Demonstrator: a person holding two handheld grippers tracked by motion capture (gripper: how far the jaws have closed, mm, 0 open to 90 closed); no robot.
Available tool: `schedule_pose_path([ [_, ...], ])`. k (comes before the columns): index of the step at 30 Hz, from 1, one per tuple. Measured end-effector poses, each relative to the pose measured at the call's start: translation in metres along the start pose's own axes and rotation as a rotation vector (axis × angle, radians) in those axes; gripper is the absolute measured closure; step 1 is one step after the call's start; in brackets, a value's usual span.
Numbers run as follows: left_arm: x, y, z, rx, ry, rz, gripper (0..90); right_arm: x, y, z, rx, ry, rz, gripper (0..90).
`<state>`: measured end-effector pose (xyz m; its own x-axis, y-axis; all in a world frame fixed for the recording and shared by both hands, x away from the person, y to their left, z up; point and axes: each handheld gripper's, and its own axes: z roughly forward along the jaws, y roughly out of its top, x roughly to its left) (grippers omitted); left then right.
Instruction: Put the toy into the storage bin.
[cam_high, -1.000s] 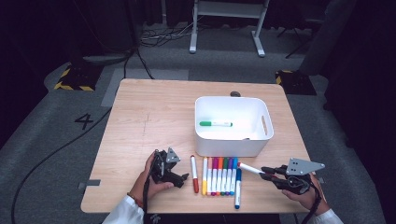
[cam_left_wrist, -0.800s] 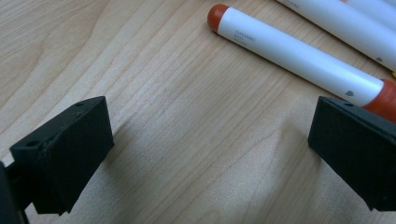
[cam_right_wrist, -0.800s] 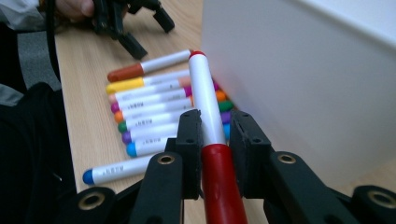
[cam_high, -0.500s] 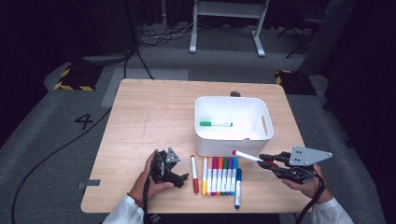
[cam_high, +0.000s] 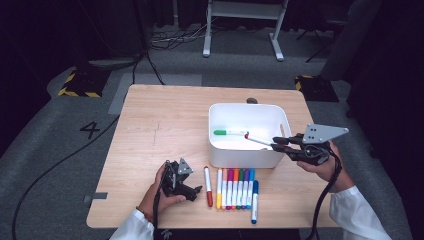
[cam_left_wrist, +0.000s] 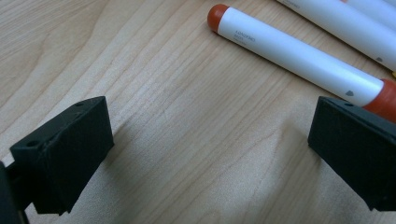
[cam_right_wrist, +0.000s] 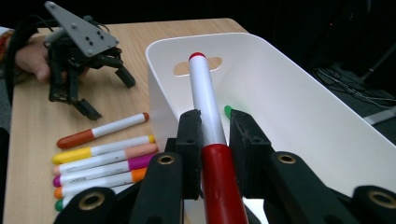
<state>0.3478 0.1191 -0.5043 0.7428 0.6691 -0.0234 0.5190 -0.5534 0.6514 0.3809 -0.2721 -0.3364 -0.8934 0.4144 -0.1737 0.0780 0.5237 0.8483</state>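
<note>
My right gripper (cam_high: 277, 143) is shut on a red marker (cam_high: 257, 140) and holds it over the right side of the white bin (cam_high: 218, 148); up close, the red marker (cam_right_wrist: 208, 126) sits clamped between the jaws of the right gripper (cam_right_wrist: 214, 128) and points into the white bin (cam_right_wrist: 303, 116). A green marker (cam_high: 229, 132) lies inside the bin. My left gripper (cam_high: 196, 190) rests open on the table, left of an orange-red marker (cam_high: 208, 186). Between its wide-apart jaws is bare wood, with the orange-red marker (cam_left_wrist: 299, 58) just beyond the left gripper (cam_left_wrist: 212, 154).
A row of several coloured markers (cam_high: 236, 188) lies in front of the bin, with a blue one (cam_high: 254, 201) at its right end. The wooden table (cam_high: 165, 120) has bare room to the left and behind. Cables and a stand are on the floor beyond.
My right gripper has lifted the red marker from near the table's front right and carried it up and back over the bin. The left gripper has not moved.
</note>
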Motion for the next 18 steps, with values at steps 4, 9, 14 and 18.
schedule_pose_path([
  [4,0.000,0.000,0.000,0.000,0.000,0.000,0.1,-0.009,0.005,0.014,0.041,0.015,-0.001,74.7],
  [9,0.000,0.000,0.000,0.000,0.000,0.000,0.1,-0.017,0.011,0.030,0.076,0.038,0.000,74.7],
  [14,0.000,0.000,0.000,0.000,0.000,0.000,0.1,-0.025,0.014,0.047,0.127,0.050,0.001,74.6],
  [18,0.000,0.000,0.000,0.000,0.000,0.000,0.1,-0.029,0.013,0.061,0.189,0.077,-0.012,74.6],
])
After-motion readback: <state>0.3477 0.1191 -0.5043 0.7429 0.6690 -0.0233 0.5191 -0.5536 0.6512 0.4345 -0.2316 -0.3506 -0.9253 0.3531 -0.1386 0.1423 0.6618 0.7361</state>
